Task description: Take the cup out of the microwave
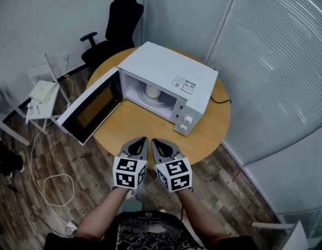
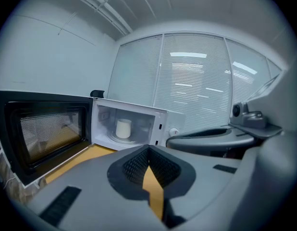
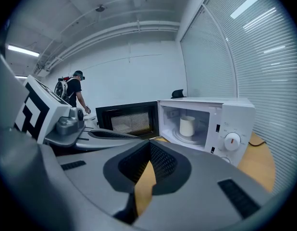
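Note:
A white microwave (image 1: 166, 66) stands on a round wooden table (image 1: 213, 129) with its door (image 1: 90, 107) swung wide open to the left. A white cup (image 1: 152, 91) stands upright on the turntable inside, also seen as the cup (image 2: 123, 128) in the left gripper view and the cup (image 3: 187, 126) in the right gripper view. Both grippers hover side by side over the table's near edge, short of the microwave. My left gripper (image 1: 144, 139) and right gripper (image 1: 153, 141) point toward the oven. The left gripper (image 2: 148, 149) is shut and empty, and so is the right gripper (image 3: 149, 144).
A black office chair (image 1: 116, 27) stands behind the table. A small white stand with papers (image 1: 42, 94) sits left of the open door, and a white cable (image 1: 51, 186) loops on the wooden floor. Blinds on glass (image 1: 275, 61) close off the right. A person (image 3: 76, 93) stands far back.

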`<state>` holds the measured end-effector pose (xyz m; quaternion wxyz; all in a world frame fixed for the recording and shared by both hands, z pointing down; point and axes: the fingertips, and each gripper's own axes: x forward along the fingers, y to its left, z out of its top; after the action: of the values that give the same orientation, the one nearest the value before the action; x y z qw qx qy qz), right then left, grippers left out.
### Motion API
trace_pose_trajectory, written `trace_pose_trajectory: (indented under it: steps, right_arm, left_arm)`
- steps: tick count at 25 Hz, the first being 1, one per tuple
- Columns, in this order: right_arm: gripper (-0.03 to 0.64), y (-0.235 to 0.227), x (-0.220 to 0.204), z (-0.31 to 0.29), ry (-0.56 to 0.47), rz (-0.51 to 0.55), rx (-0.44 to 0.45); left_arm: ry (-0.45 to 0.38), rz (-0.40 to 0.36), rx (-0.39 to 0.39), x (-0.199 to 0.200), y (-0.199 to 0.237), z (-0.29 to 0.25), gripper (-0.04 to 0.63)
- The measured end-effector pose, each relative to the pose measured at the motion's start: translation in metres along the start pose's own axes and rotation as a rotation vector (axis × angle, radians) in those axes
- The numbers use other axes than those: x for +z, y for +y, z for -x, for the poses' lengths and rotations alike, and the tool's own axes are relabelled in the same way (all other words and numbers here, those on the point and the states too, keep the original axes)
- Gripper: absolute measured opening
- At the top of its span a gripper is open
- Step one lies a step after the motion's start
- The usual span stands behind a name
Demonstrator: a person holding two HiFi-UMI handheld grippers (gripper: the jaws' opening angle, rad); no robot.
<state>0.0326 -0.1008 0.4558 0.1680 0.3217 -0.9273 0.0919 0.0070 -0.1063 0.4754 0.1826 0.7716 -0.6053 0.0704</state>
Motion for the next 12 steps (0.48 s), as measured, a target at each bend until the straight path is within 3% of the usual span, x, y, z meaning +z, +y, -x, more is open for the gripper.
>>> trace_pose_trajectory:
  steps: [12]
  right_arm:
    - [0.015, 0.005, 0.034, -0.063, 0.006, 0.0, -0.101]
  left_arm:
    - [-0.007, 0.004, -0.109, 0.026, 0.06, -0.027, 0.01]
